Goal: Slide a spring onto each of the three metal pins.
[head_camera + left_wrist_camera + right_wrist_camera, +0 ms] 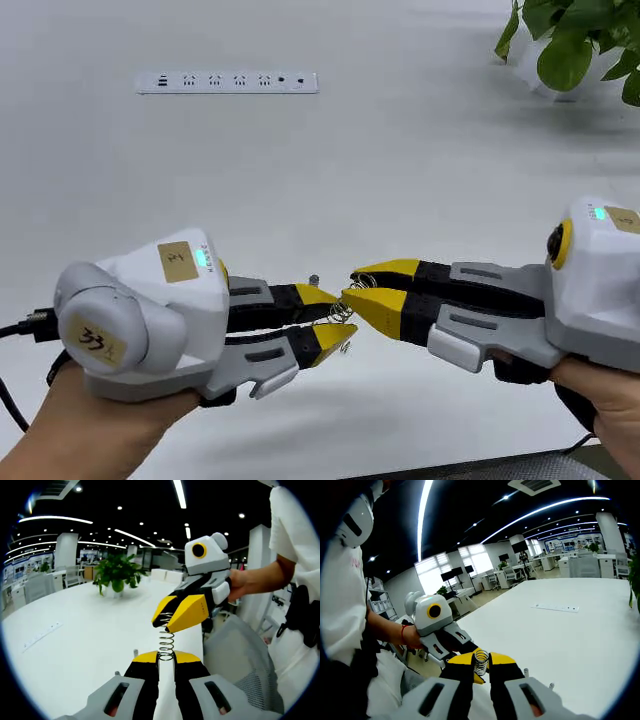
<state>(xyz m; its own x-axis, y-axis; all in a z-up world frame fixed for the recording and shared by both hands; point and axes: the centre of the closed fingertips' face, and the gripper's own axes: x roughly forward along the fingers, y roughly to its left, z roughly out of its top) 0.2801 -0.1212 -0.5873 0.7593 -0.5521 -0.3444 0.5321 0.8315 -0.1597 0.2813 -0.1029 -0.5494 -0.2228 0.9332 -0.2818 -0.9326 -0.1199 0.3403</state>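
Spring (343, 306) between my claws.
Right claw (348, 287) clamped its end coils, judged light, squashy; left claw (342, 316), 9 o'clock, state unclear.

The left hand-held gripper (338, 318) and right hand-held gripper (350, 286) are white and grey with yellow-tipped black jaws, the spring (166, 645) silver, the worktop (300, 170) white, and the plant (580, 40) at 1 o'clock green.

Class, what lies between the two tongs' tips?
A spring spans the gap, one end in the left tongs, one in the right tongs; the left gripper view shows it.
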